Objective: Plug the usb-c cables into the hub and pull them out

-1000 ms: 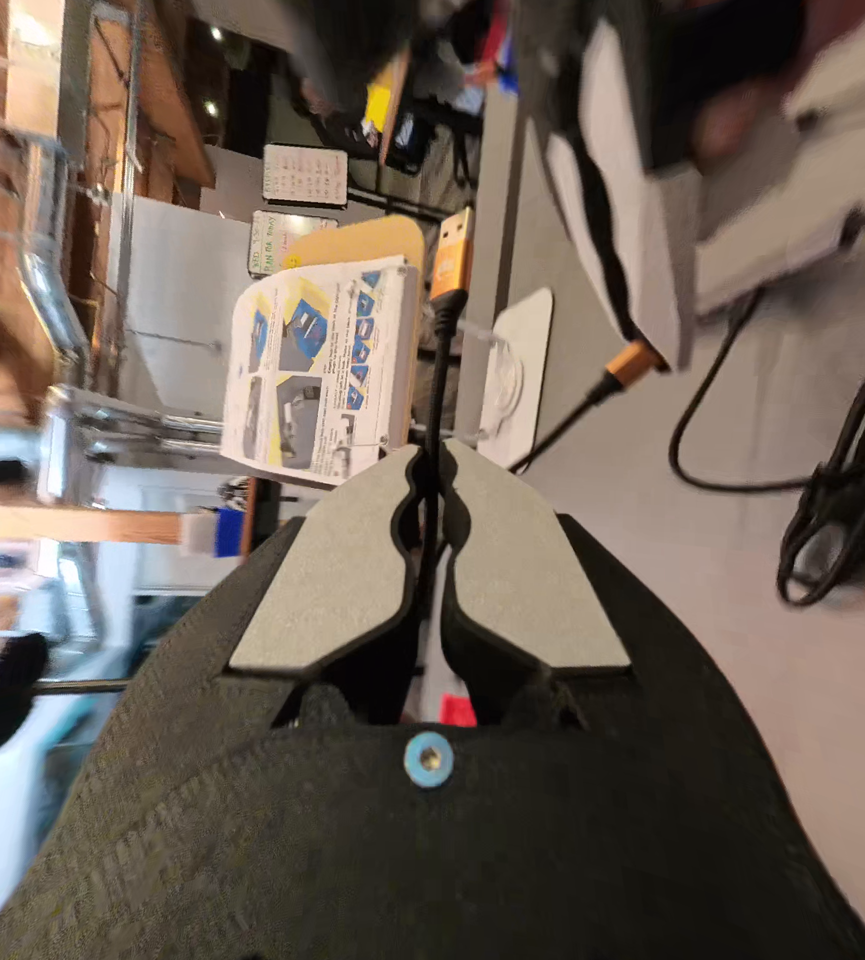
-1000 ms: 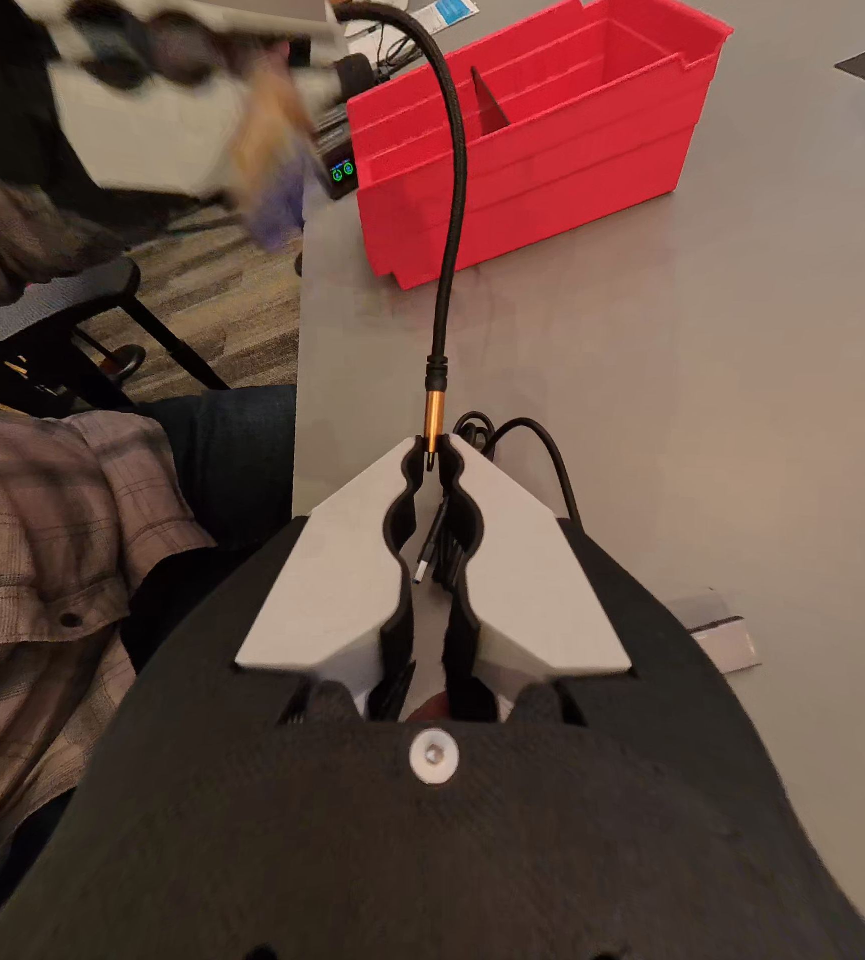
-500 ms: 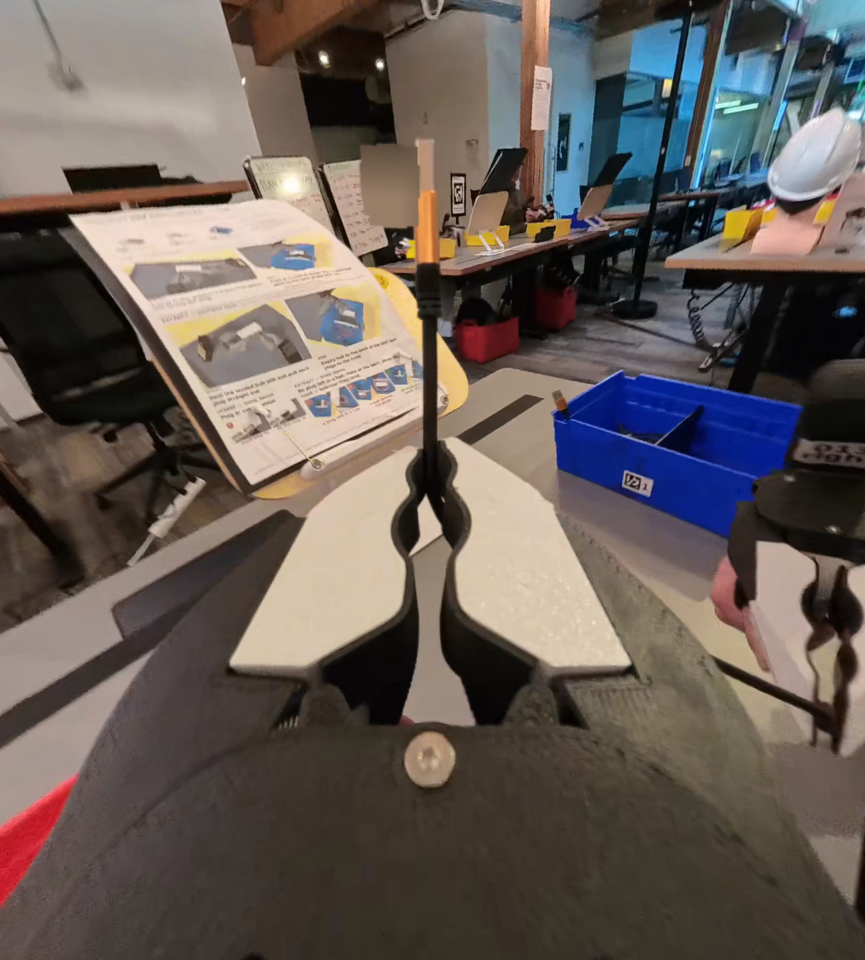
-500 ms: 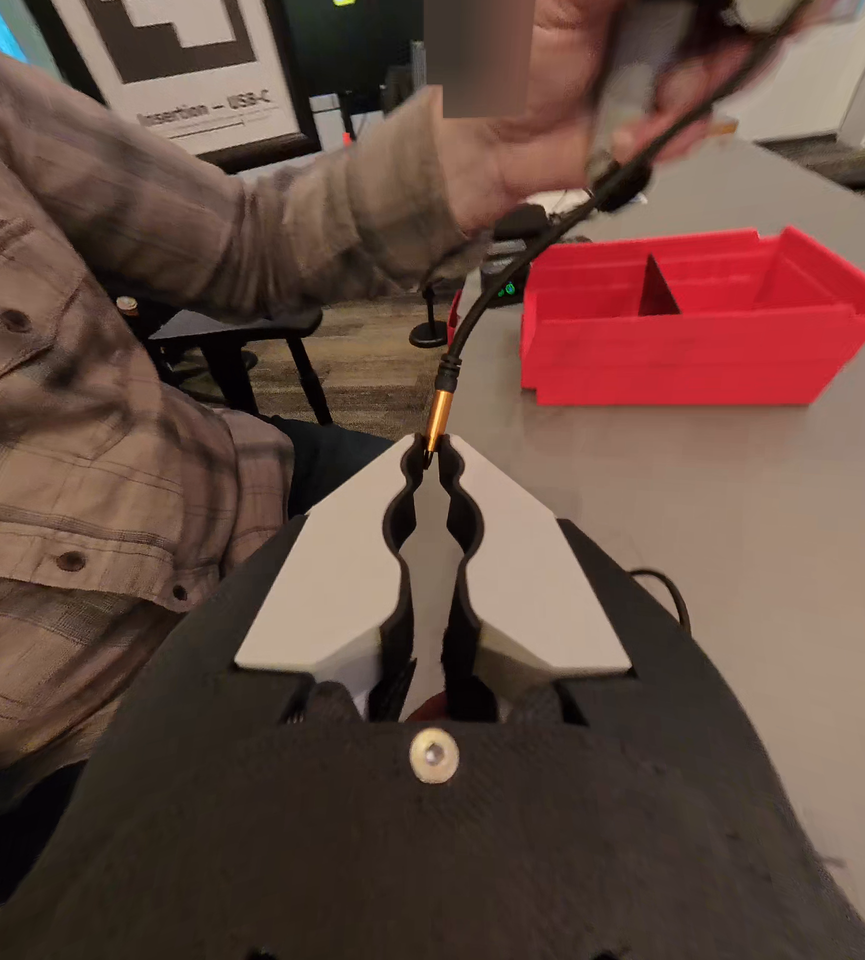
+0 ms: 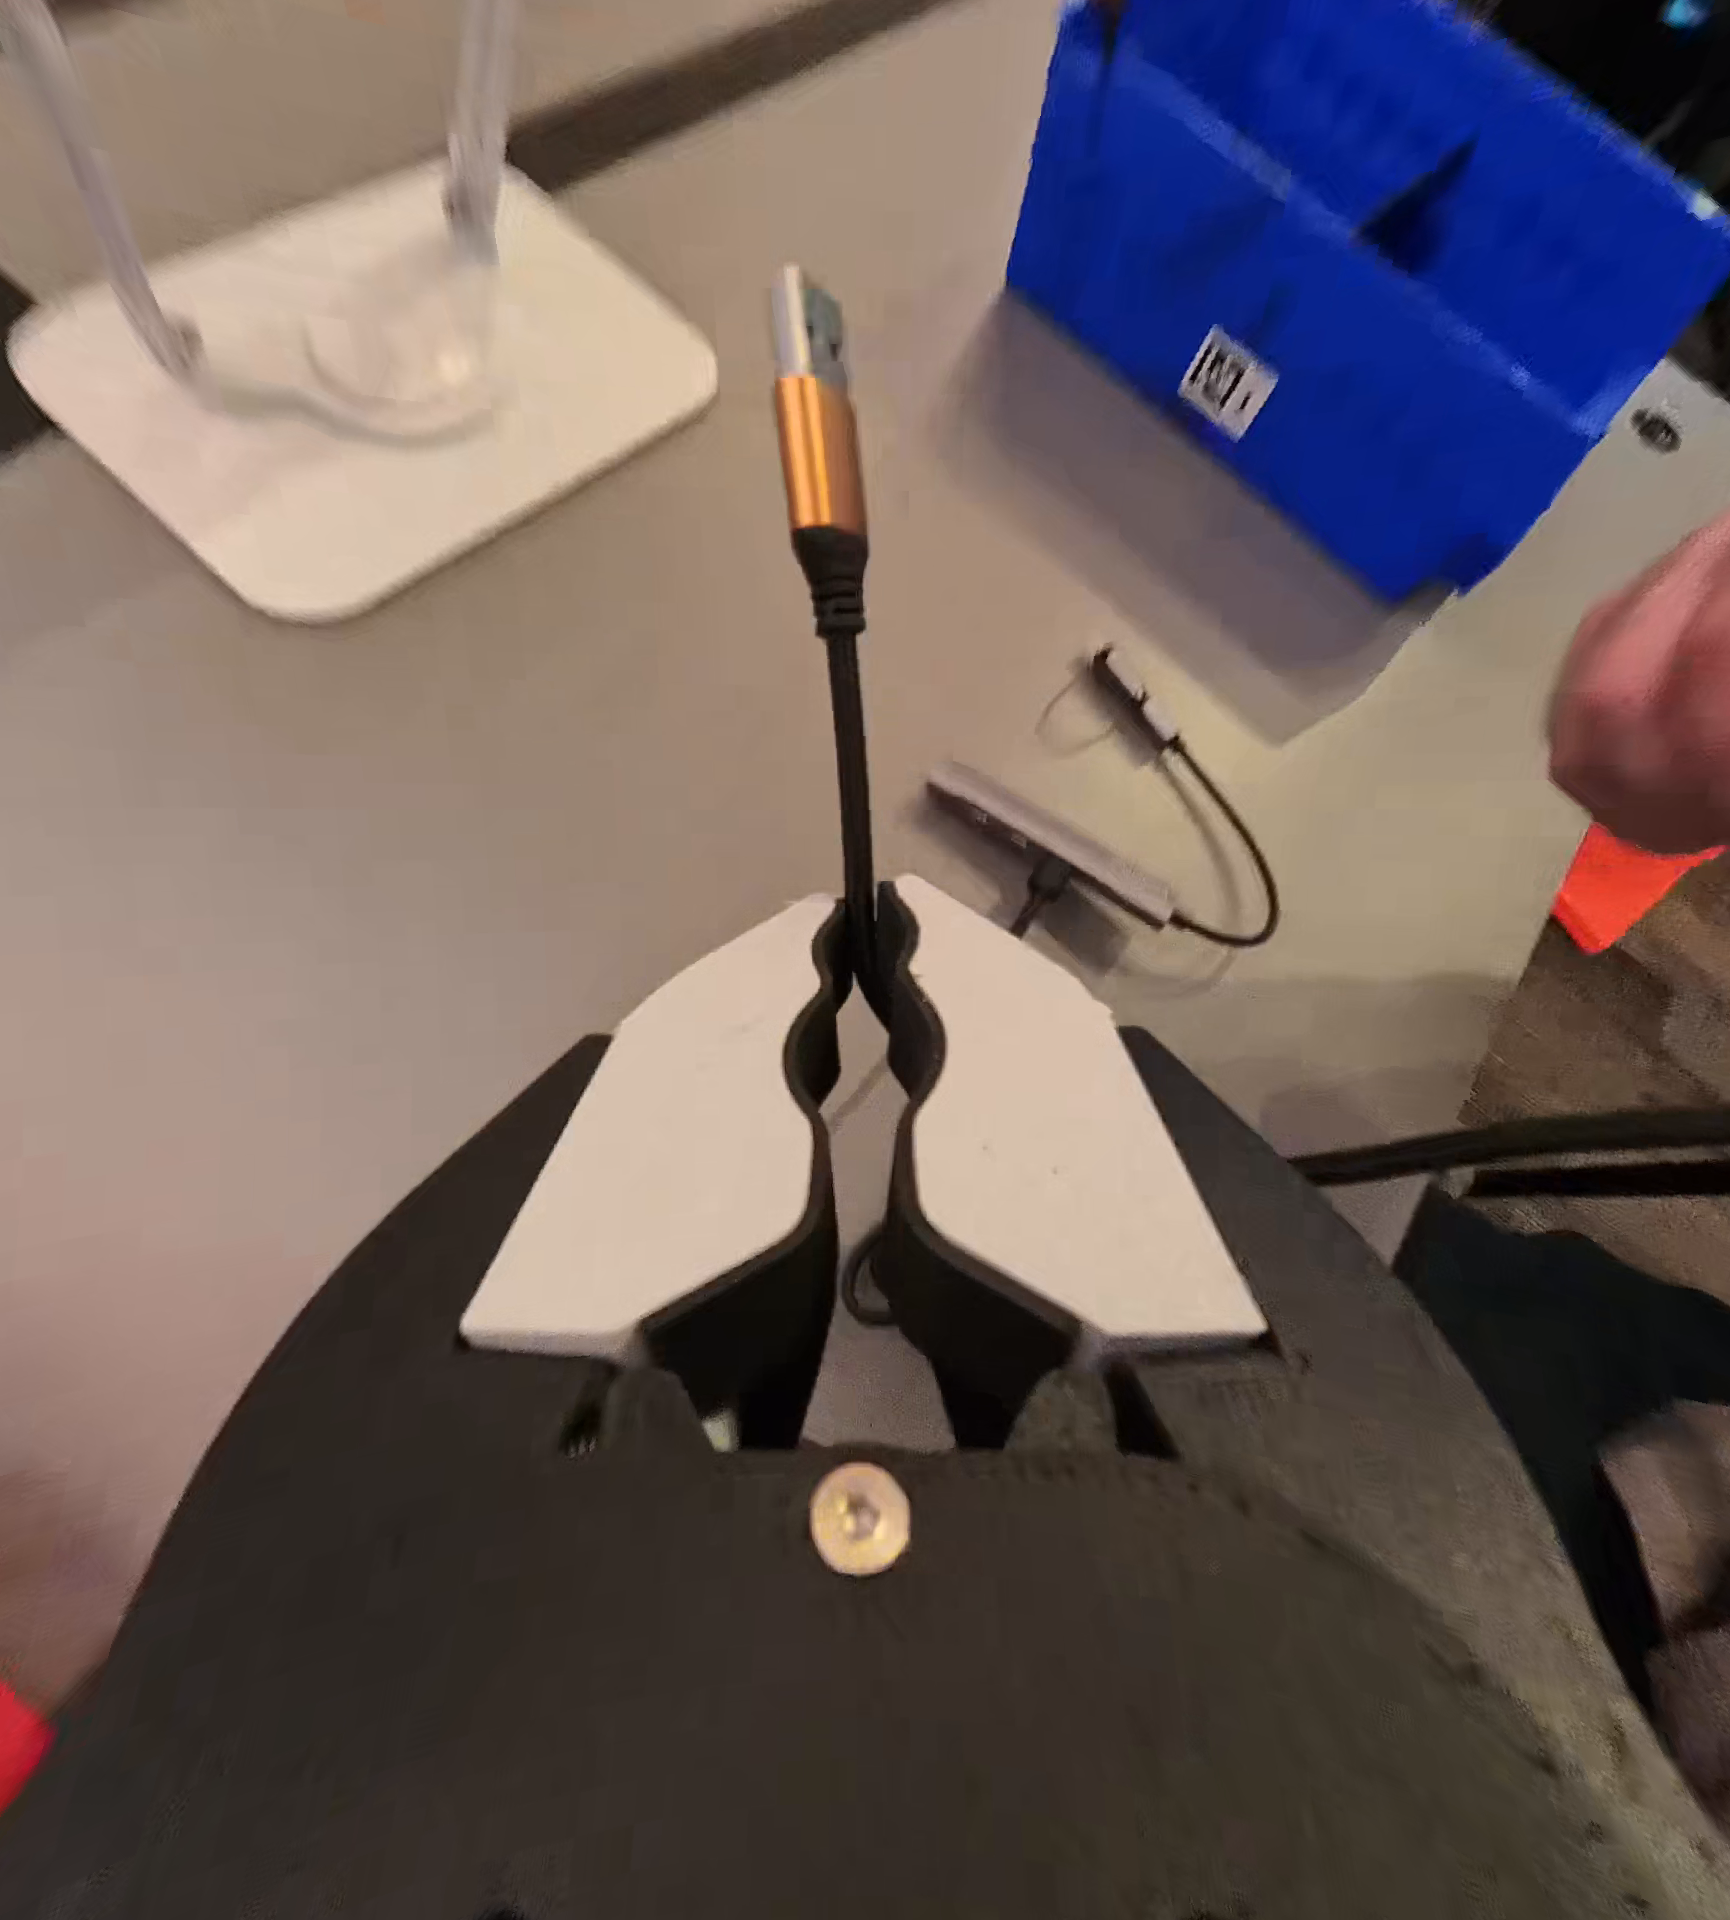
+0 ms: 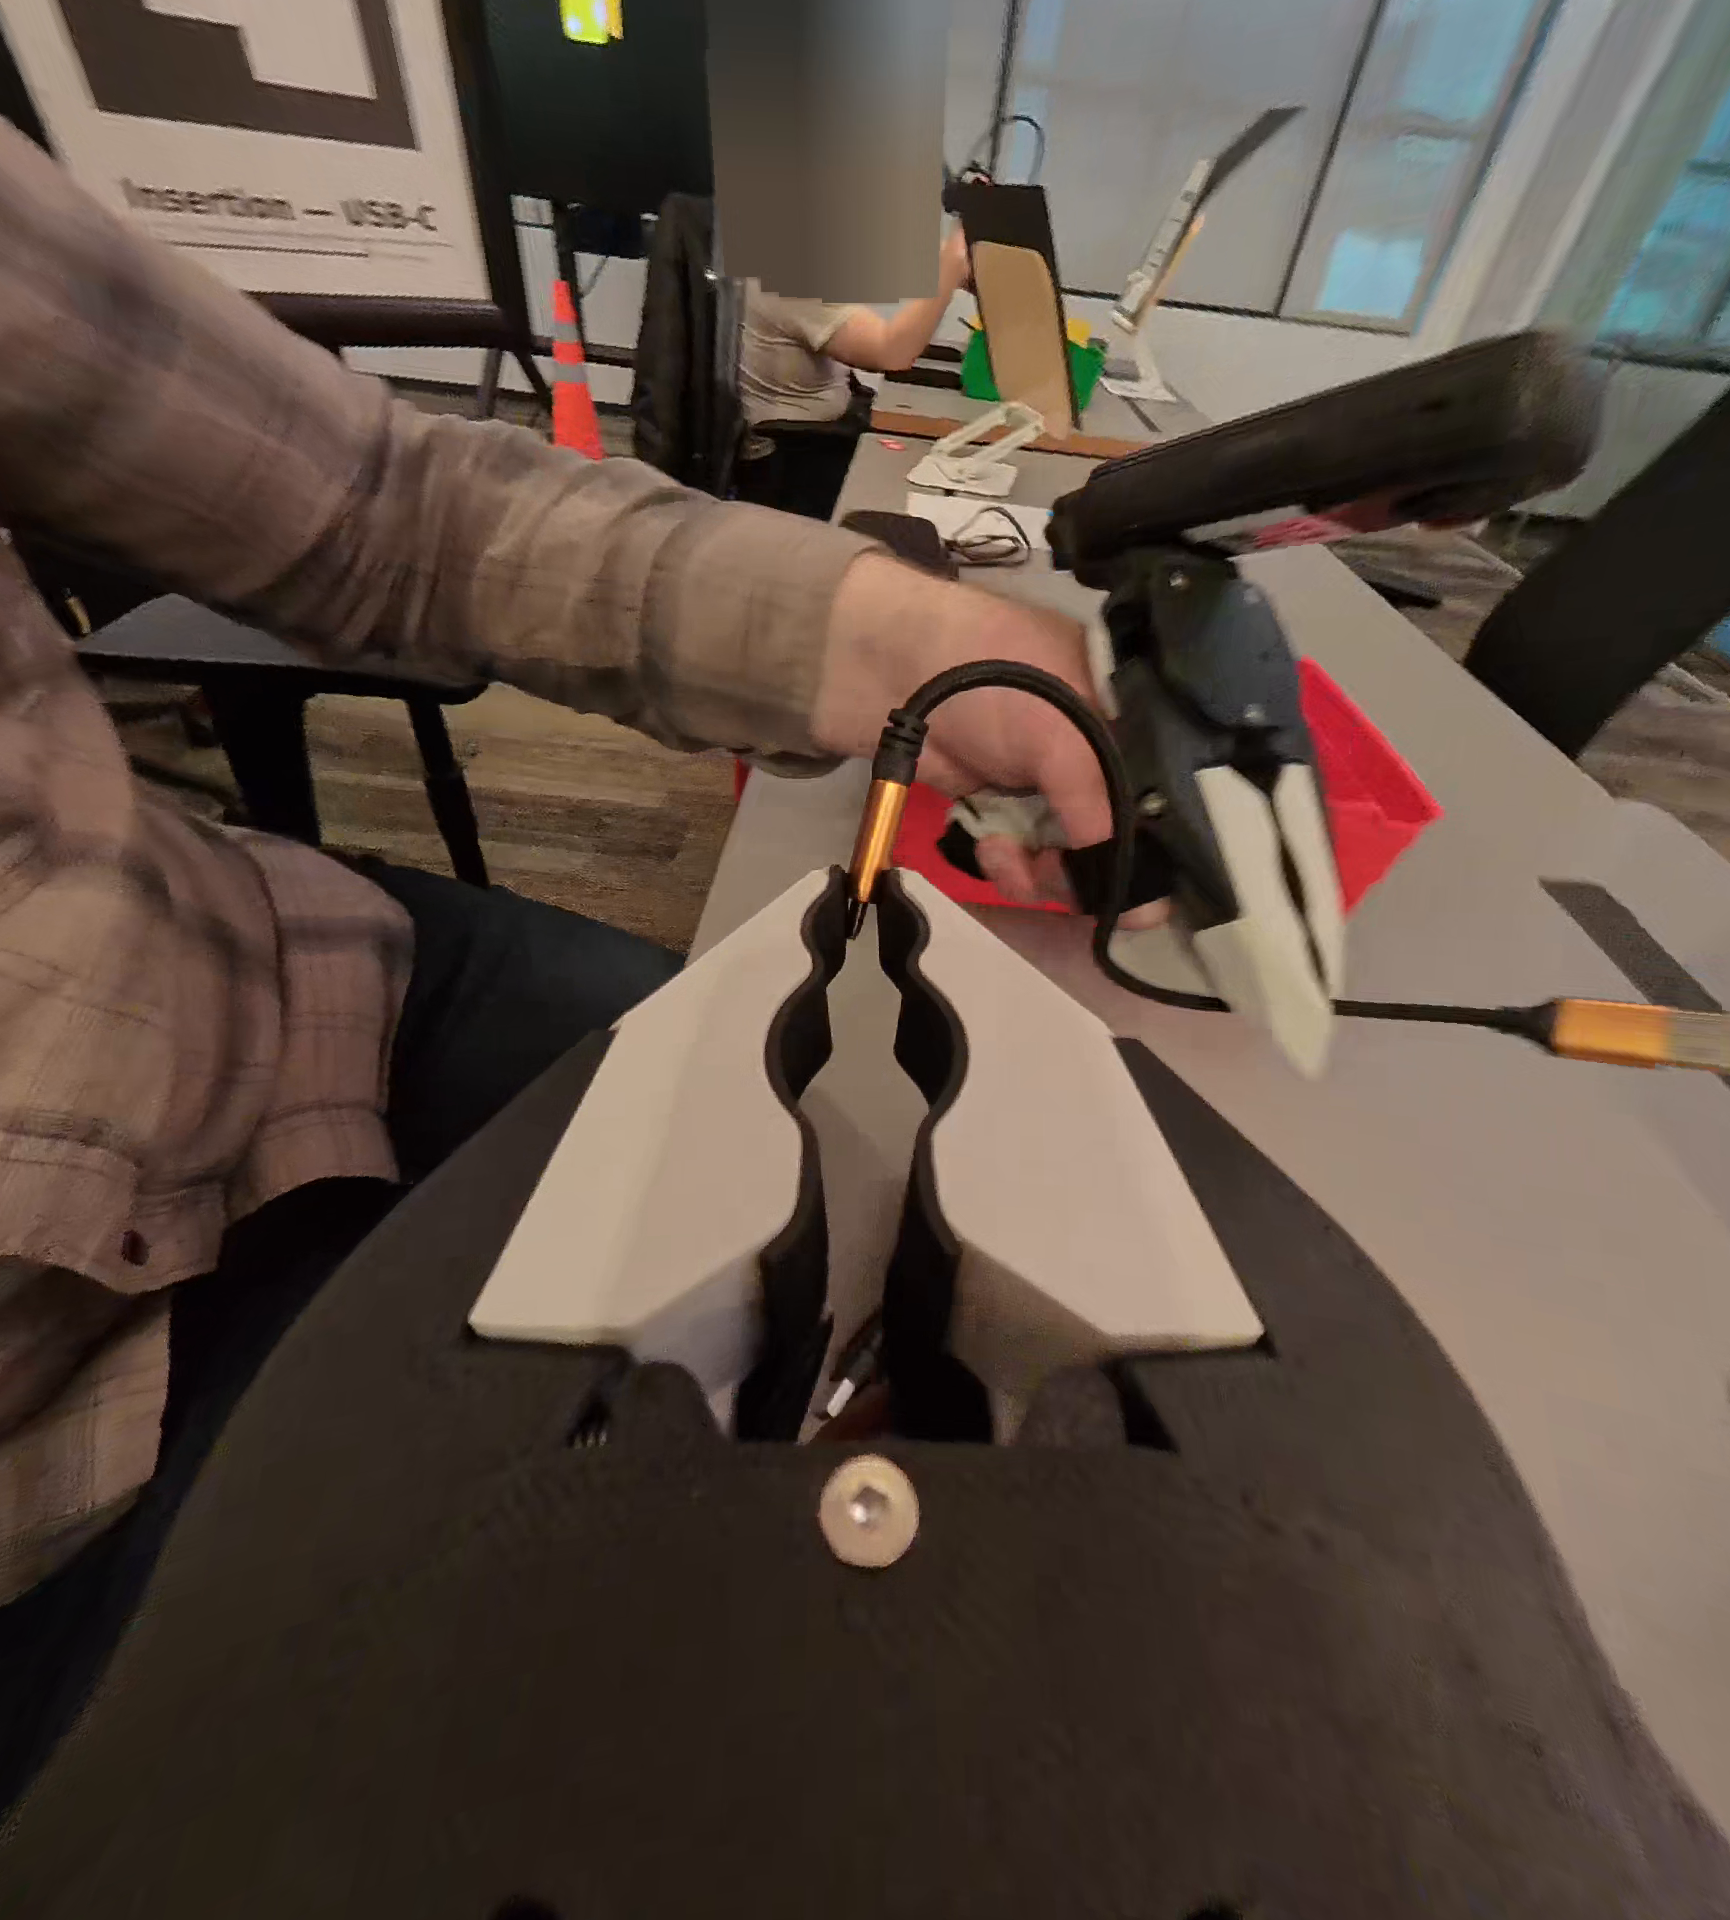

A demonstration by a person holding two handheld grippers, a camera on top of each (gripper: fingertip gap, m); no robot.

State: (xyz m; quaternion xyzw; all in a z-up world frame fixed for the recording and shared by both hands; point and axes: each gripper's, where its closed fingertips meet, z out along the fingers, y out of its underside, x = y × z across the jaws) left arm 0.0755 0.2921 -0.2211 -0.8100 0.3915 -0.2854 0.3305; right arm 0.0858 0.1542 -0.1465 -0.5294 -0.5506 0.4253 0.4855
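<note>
- Grey table (image 5: pixel 269 831) carries a blue bin (image 5: pixel 1339 312) far right and a white stand base (image 5: pixel 362 416) far left.
- Left gripper (image 5: pixel 863 904) is clamped on the black cable (image 5: pixel 853 748), its orange-sleeved plug (image 5: pixel 817 416) pointing away.
- Right gripper (image 6: pixel 866 894) pinches the cable's other orange plug (image 6: pixel 876 831) at its tips.
- Silver hub (image 5: pixel 1037 842) lies on the table, just right of the left gripper's tips.

The cable (image 5: pixel 853 748) is black with a copper-orange plug sleeve (image 5: pixel 819 454). Both grippers have pale grey fingers (image 5: pixel 695 1132) on black bodies. The bin (image 5: pixel 1339 270) is blue, another bin (image 6: pixel 1360 790) red, the table (image 5: pixel 321 831) grey, the sleeve (image 6: pixel 321 540) brown-grey plaid.
</note>
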